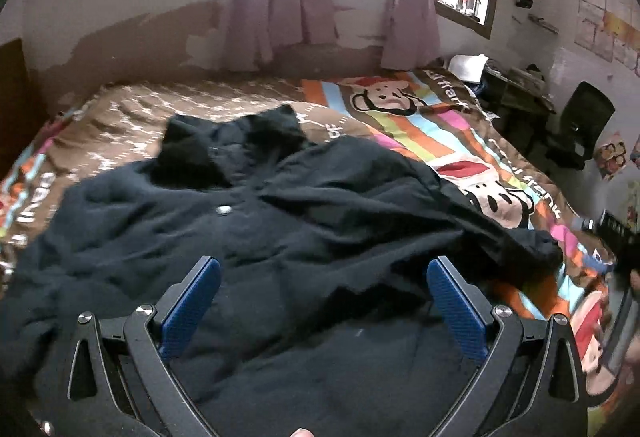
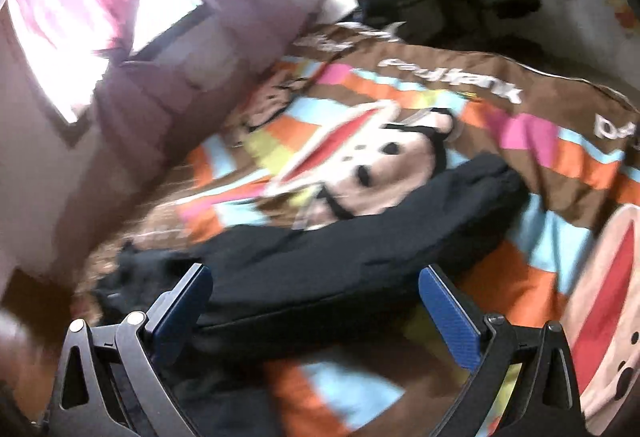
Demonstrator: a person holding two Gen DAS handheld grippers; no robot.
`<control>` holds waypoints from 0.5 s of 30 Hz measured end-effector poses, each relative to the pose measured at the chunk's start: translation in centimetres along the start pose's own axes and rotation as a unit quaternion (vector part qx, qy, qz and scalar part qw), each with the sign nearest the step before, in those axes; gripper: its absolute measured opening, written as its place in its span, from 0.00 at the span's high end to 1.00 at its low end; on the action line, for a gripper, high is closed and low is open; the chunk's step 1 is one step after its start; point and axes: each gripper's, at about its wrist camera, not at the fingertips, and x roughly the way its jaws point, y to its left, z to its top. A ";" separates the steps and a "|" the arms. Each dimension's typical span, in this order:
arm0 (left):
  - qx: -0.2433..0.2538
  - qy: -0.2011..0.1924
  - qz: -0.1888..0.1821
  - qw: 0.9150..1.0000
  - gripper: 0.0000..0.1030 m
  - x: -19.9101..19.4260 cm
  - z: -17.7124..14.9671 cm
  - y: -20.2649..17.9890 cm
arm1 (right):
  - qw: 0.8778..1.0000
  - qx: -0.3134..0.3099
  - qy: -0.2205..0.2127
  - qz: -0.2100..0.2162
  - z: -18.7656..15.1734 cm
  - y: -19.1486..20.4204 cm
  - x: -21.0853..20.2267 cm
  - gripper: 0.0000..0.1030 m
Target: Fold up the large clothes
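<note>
Bedroom, bed under a striped cartoon-monkey bedspread (image 1: 400,125), windows beyond. Item: one black coat (image 1: 248,221), rumpled, collar toward the far wall. Left gripper (image 1: 322,305): mine, jaws spread wide, empty, hovering above the coat body, which lies directly ahead. Right gripper (image 2: 314,313): jaws spread, empty; view blurred. Coat's sleeve (image 2: 360,237) runs ahead and rightward from it. Judgement: my right gripper sits nearer that sleeve.

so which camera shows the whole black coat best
The left wrist view: the black coat lies spread across the bedspread, fur collar and snap visible, fairly sharp. The right wrist view shows only one sleeve and a dark bit of fur, motion-blurred.
</note>
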 end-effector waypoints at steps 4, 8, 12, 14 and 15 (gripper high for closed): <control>0.010 0.017 0.014 1.000 0.01 4.8 -0.3 -1.9 | 0.995 0.055 0.080 -0.009 0.1 -4.2 3.8 0.00; 0.011 0.039 0.009 0.999 0.01 8.6 -0.9 -3.2 | 0.990 0.116 0.082 -0.018 -0.1 -8.8 5.5 0.00; 0.014 0.103 -0.010 0.995 0.01 12.3 -1.6 -3.2 | 0.977 0.190 0.091 0.017 -0.3 -12.2 7.5 0.00; 0.024 0.117 0.002 0.993 0.01 13.5 -2.4 -3.3 | 0.970 0.220 0.095 0.037 -0.1 -13.4 8.8 0.04; 0.028 0.113 0.006 0.993 0.01 13.7 -2.7 -3.3 | 0.969 0.222 0.098 0.043 0.1 -13.5 9.4 0.14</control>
